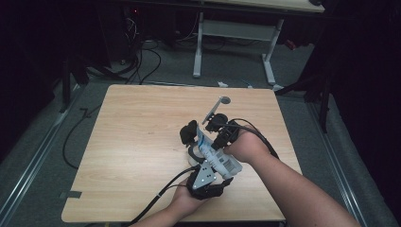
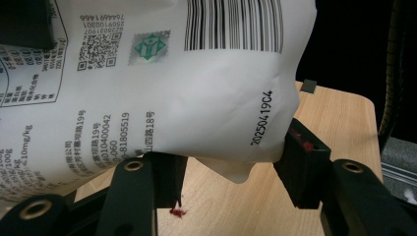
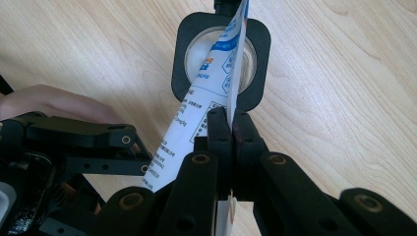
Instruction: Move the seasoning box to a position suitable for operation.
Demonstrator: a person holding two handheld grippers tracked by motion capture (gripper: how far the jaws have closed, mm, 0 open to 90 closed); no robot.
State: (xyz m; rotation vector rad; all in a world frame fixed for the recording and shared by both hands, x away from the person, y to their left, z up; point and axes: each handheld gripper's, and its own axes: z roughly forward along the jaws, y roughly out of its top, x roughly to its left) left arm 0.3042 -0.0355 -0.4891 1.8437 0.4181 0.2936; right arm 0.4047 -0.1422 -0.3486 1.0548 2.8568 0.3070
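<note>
A white printed bag point(image 1: 215, 156) is held up between both grippers near the table's middle. My left gripper point(image 2: 231, 172) has its jaws pressed on the bag's point(image 2: 196, 98) lower end from both sides, under the barcode. My right gripper point(image 3: 231, 123) is shut on a thin edge of the bag point(image 3: 216, 73), whose upper end leans over a black square holder with a round cup point(image 3: 196, 54) in it. From above, the holder point(image 1: 189, 132) stands just left of the right gripper point(image 1: 220, 135), and the left gripper point(image 1: 198, 161) sits nearer the front edge.
A grey long-handled scoop point(image 1: 215, 109) lies just beyond the grippers on the wooden table point(image 1: 142, 142). A small red crumb point(image 2: 177, 212) lies on the wood under the left gripper's jaws. Cables trail off the front edge. Another desk's legs point(image 1: 269, 61) stand on the floor behind.
</note>
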